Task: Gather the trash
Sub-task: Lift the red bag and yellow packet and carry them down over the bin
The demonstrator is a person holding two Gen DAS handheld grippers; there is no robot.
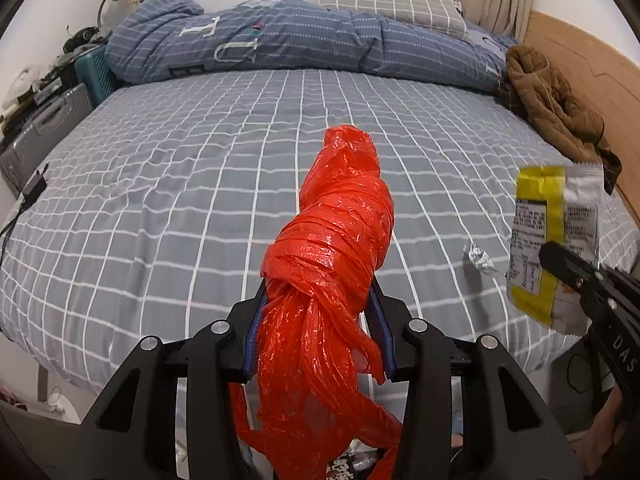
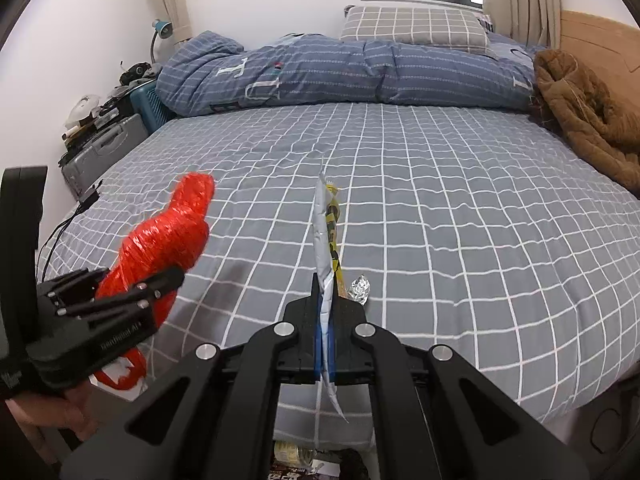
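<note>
My left gripper [image 1: 320,292] is shut on a crumpled red plastic bag [image 1: 340,232] and holds it above the near edge of the bed; the bag also shows in the right wrist view [image 2: 168,236]. My right gripper [image 2: 327,280] is shut on a yellow and silver snack wrapper [image 2: 328,232], seen edge-on, held above the bed; the wrapper shows flat in the left wrist view [image 1: 552,240]. A small crumpled silver foil scrap [image 2: 360,289] lies on the grey checked bedsheet [image 2: 440,208] just beyond my right gripper, and it shows in the left wrist view [image 1: 480,258].
A folded blue quilt [image 1: 288,44] and a grey checked pillow [image 1: 392,0] lie at the far side. A brown jacket [image 1: 556,108] lies by the wooden headboard on the right. Suitcases [image 1: 44,128] and clutter stand left of the bed. A charger and cable [image 1: 34,190] lie on the left edge.
</note>
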